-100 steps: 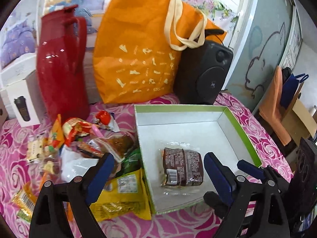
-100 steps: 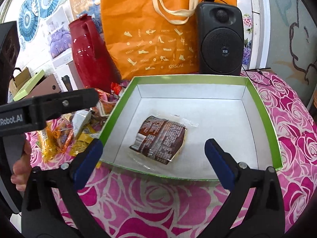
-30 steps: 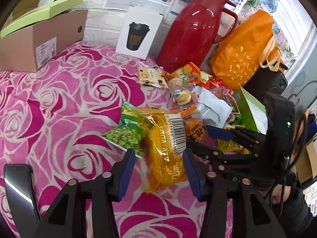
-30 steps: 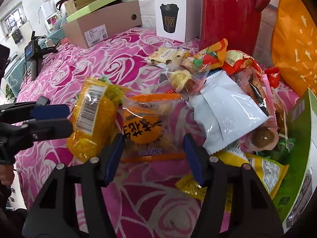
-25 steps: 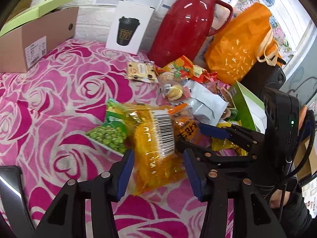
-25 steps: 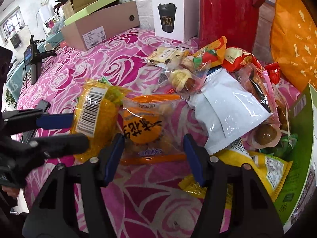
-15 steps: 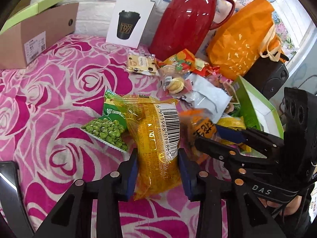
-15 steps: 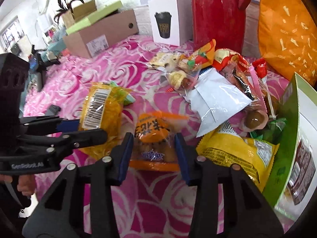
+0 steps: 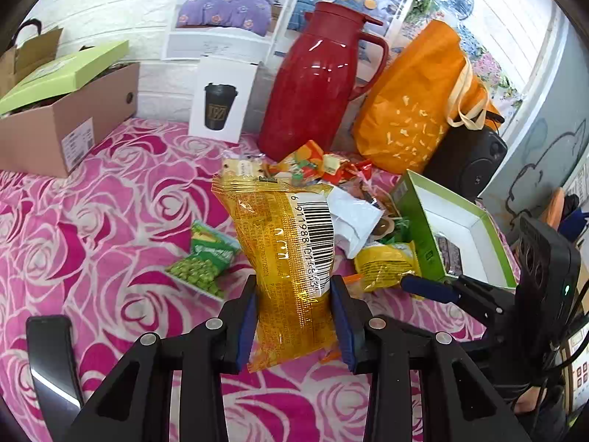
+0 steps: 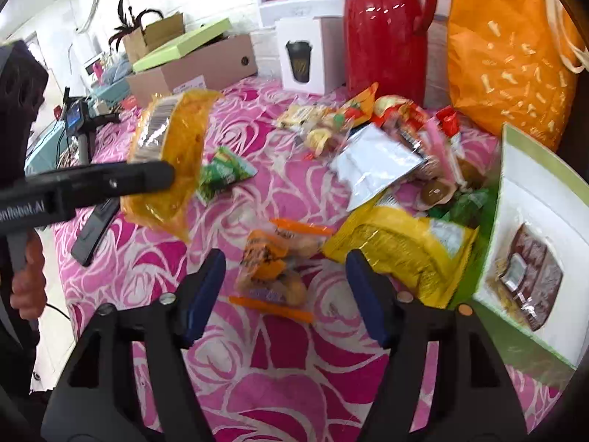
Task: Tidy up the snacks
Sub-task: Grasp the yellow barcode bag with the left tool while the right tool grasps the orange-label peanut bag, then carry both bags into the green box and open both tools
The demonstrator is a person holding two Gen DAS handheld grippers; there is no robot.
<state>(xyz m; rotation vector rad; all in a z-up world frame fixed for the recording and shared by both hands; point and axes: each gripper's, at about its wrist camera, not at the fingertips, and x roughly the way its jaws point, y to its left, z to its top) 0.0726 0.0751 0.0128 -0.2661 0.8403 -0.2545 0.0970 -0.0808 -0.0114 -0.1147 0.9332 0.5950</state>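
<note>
My left gripper (image 9: 293, 316) is shut on a yellow snack bag (image 9: 287, 254) with a barcode, held upright off the rose-patterned cloth. In the right wrist view the same yellow snack bag (image 10: 169, 154) hangs at the left. My right gripper (image 10: 285, 291) is open; an orange snack packet (image 10: 270, 269) lies on the cloth between its fingers. The snack pile (image 10: 379, 154) spreads behind it. The green box (image 10: 495, 199) with a white inside stands at the right and holds a brown packet (image 10: 530, 280). The green box (image 9: 412, 221) also shows in the left wrist view.
A red thermos (image 9: 316, 84), an orange tote bag (image 9: 416, 103), a black speaker (image 9: 467, 158), a white cup box (image 9: 221, 103) and a cardboard box (image 9: 62, 125) line the back. A green pea packet (image 9: 202, 261) and a phone (image 9: 51, 364) lie at the left.
The left gripper has closed on the yellow bag and lifted it. The right gripper's fingers, tight around the orange packet half a second ago, have spread, and the packet lies on the cloth.
</note>
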